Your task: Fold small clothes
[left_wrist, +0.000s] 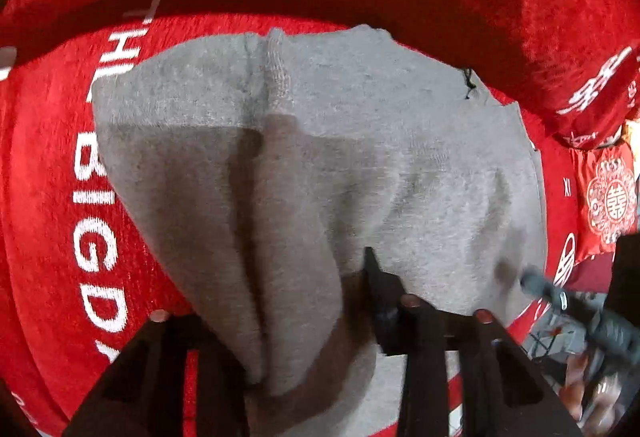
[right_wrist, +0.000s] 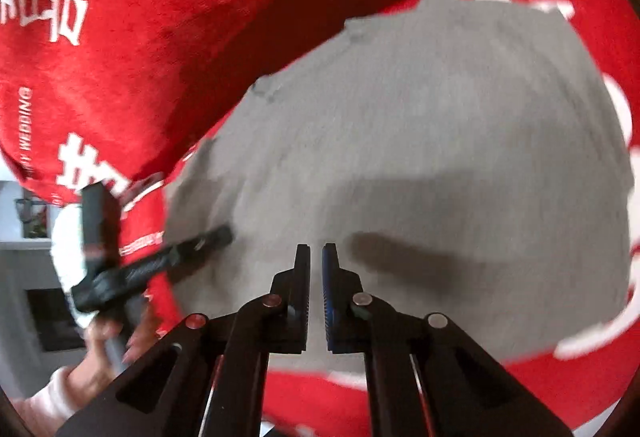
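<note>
The grey garment (left_wrist: 320,157), bunched between the left gripper's (left_wrist: 308,357) closing-in jaws, could slip free mid-fold, while the right gripper (right_wrist: 316,257) sits shut and empty.

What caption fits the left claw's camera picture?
Left claw pinching a fold of grey garment over a red blanket.

Closed, empty right gripper (right_wrist: 316,249) above grey garment (right_wrist: 440,117) on red cloth (right_wrist: 160,37)
</note>
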Motion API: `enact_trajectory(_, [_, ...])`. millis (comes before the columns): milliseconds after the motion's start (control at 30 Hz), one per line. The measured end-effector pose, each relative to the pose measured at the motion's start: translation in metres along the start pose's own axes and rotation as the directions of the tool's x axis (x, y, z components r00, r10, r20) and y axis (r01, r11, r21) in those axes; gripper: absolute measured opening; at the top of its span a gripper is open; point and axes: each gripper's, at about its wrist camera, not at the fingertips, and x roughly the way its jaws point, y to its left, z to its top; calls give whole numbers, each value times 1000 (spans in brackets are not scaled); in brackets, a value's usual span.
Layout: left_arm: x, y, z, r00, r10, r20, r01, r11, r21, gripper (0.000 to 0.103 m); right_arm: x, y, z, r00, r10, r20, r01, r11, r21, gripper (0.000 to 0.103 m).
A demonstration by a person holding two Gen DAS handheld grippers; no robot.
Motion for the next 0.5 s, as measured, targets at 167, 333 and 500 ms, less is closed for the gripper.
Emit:
enact_trajectory(167, [-12,-12,-2,998,41,55,-41,999,8,26,39,4,11,996,-44,-79,38,996,-84,6])
enact_trajectory(333, [-41,-30,2,994,-29,106,34,998,-44,24,46,5,6,993,-31,-111,15,989,-145,3])
enact_trajectory(500, [-74,-94,14,980,-71,183,64,997,46,24,22,-30,10,982,130,-138,-138,989,-49,6])
